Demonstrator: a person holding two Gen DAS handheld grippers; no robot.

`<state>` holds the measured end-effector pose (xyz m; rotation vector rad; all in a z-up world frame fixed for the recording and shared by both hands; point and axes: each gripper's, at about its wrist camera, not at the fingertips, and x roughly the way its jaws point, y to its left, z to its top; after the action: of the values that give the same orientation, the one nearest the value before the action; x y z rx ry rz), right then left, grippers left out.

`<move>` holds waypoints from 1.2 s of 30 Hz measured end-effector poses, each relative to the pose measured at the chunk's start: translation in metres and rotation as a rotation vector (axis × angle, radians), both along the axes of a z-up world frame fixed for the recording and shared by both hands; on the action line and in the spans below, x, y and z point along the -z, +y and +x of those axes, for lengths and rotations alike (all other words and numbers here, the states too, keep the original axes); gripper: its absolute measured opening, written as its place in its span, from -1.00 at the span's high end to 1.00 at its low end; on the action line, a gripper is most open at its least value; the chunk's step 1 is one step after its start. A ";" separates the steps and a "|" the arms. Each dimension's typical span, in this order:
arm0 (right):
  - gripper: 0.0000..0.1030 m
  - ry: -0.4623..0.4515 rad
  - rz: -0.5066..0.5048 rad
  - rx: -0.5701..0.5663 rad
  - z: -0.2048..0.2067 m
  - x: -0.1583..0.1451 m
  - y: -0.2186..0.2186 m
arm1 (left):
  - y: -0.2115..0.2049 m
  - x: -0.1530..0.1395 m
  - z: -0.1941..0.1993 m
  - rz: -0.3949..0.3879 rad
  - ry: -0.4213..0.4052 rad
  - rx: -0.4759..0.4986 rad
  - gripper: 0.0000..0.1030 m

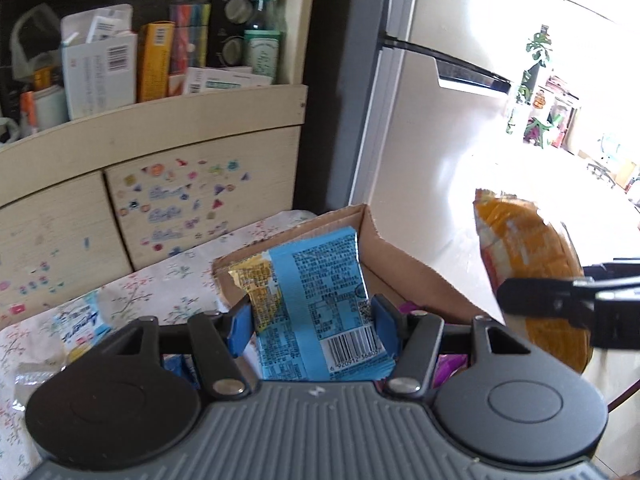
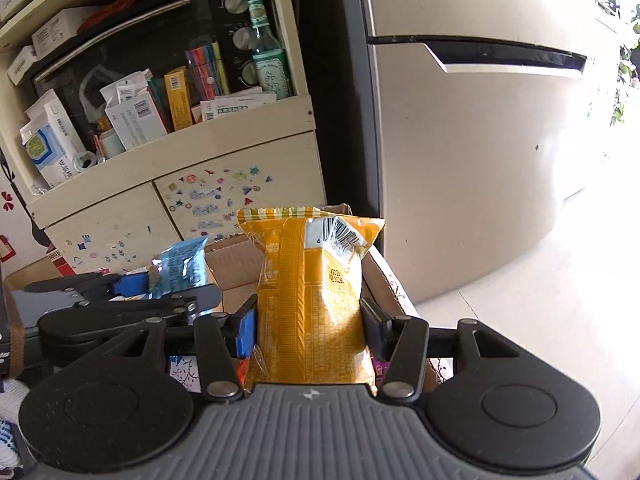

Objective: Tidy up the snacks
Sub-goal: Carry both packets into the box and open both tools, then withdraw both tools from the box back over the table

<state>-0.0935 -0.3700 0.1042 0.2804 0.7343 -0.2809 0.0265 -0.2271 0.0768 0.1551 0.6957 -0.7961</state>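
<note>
Two snack packets are held at this moment, one per gripper, both above a cardboard box (image 1: 404,264) that stands on a floral cloth (image 1: 168,276) in front of a stickered cabinet (image 1: 192,192)

Left gripper (image 1: 312,320): clamped on a blue snack packet (image 1: 316,300). The blue fingertip pads (image 1: 240,326) press the packet's two side edges at about mid-height. The barcode end lies nearest the camera; the crimped top seal points away, toward the box. The long axis runs along the fingers, tilted slightly left at the far end.

Right gripper (image 2: 310,328): clamped on an orange snack packet (image 2: 312,304). The pads grip the two long sides in the lower half. The packet stands upright in this view, with the zigzag seal and barcode at the far end and the long axis in line with the fingers. In the left wrist view the same packet hangs to the right of the box, outside its near wall.

Handling, judged from appearance:
- Both packets look like light, air-puffed film pouches, so weight is probably negligible.
- The film appears glossy and likely slippery; the walls dent under the pads, so the grip relies on squeeze rather than stiffness.
- Contents may be brittle; a hard clamp could crush them or burst a seal.
- The crimped end seals are probably the firmest places to take hold; a mid-body hold suits a short carry.

More packets lie in the box and on the cloth
</note>
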 end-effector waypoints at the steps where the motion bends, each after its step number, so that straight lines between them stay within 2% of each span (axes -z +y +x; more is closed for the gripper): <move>1: -0.14 0.005 0.003 0.002 0.001 0.001 -0.001 | -0.003 0.001 0.002 0.002 0.003 0.005 -0.17; 3: -0.16 0.013 0.007 0.017 0.001 0.003 -0.003 | -0.011 0.005 0.005 0.007 0.007 0.003 -0.19; 5: -0.31 0.015 0.017 0.038 0.002 0.004 -0.007 | -0.015 0.009 0.009 0.010 0.018 0.000 -0.61; 7: -0.56 0.011 0.036 0.057 0.002 0.004 -0.010 | -0.015 0.011 0.010 0.007 0.026 -0.023 -0.78; 8: -0.65 0.006 0.042 0.067 0.001 0.004 -0.011 | -0.014 0.011 0.010 0.004 0.032 -0.031 -0.78; 15: -0.74 -0.017 0.108 0.069 0.002 0.004 -0.015 | -0.002 0.005 0.012 -0.001 0.040 -0.064 -0.78; 26: -0.91 0.007 0.041 0.030 0.014 0.004 0.003 | 0.022 -0.004 0.000 0.054 0.022 -0.098 -0.78; 36: -0.97 0.003 0.021 -0.015 0.013 0.000 0.023 | 0.054 -0.018 -0.012 0.073 0.009 -0.130 -0.78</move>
<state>-0.0800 -0.3468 0.1040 0.2947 0.7421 -0.2595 0.0145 -0.1735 0.0952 0.1710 0.7365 -0.6480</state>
